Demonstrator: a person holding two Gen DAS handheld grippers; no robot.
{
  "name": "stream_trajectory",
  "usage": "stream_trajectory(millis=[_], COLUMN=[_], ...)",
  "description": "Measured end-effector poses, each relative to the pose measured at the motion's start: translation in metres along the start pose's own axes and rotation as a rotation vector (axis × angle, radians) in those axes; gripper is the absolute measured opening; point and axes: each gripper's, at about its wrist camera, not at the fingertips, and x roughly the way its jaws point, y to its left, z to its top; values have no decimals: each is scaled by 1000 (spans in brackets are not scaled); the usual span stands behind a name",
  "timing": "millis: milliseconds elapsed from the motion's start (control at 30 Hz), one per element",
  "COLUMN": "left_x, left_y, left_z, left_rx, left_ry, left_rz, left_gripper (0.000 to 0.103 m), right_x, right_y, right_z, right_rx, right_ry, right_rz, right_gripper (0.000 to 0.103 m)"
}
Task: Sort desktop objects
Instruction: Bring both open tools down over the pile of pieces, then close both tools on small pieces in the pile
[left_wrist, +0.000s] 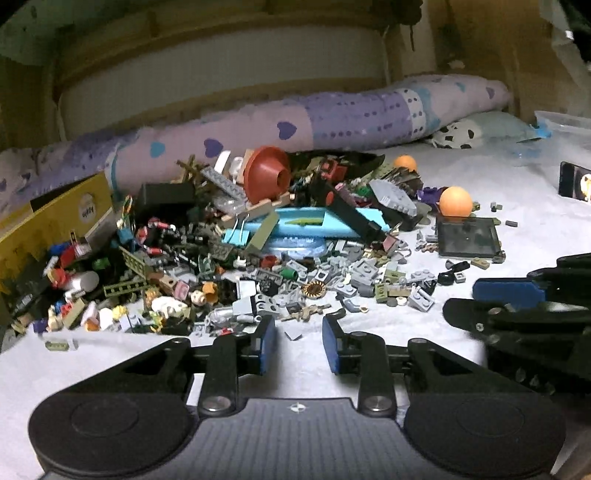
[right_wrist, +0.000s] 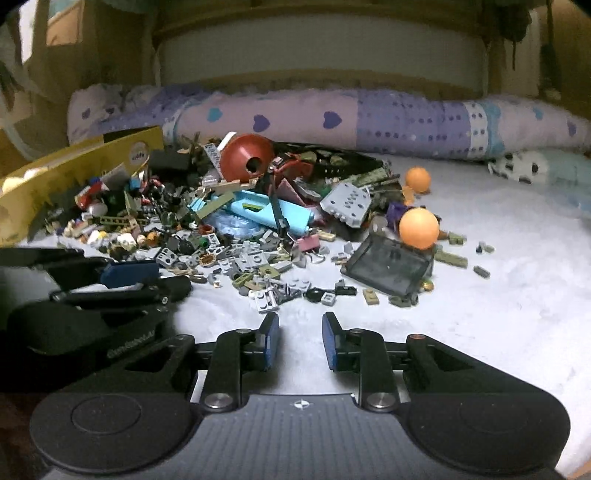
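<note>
Your pile of small bricks (left_wrist: 258, 254) sprawls across the white cover (left_wrist: 498, 269), between the yellow box (left_wrist: 55, 218) on its left and the dark square tray (left_wrist: 467, 236) on its right, with the red funnel-shaped piece (left_wrist: 267, 177) on top at the back. Two orange balls (right_wrist: 419, 228) sit at the right edge, the nearer one just beside the tray.

Your left gripper (left_wrist: 298, 343) hovers at the pile's near edge, its fingers apart, nothing pressed between them, a small grey scrap lying below the gap. Only that view shows a dark phone-like thing (left_wrist: 574, 182) at far right.

Your right gripper (right_wrist: 300, 341) has its pads apart over bare cover. Its view shows more of the box's open inside and the patterned roll (right_wrist: 332, 118) behind.
</note>
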Motion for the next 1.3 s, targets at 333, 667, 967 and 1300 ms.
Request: stream_trajectory(millis=[333, 667, 967, 1300], left_x=[-16, -39, -42, -44], left_y=[55, 56, 26, 18], left_z=[12, 8, -9, -21], left_rx=[-168, -88, 45, 75], left_ry=[0, -89, -132, -122], left_rz=[-41, 127, 116, 107], left_gripper=[7, 7, 7, 7], right_x=[1, -1, 18, 35], right_y=[8, 27, 53, 56], right_z=[-4, -6, 8, 22], right_rx=[-59, -142, -246, -259], right_ry=[-39, -86, -107, -15], right_rz=[-10, 26, 138, 145], right_gripper=[27, 27, 20, 20])
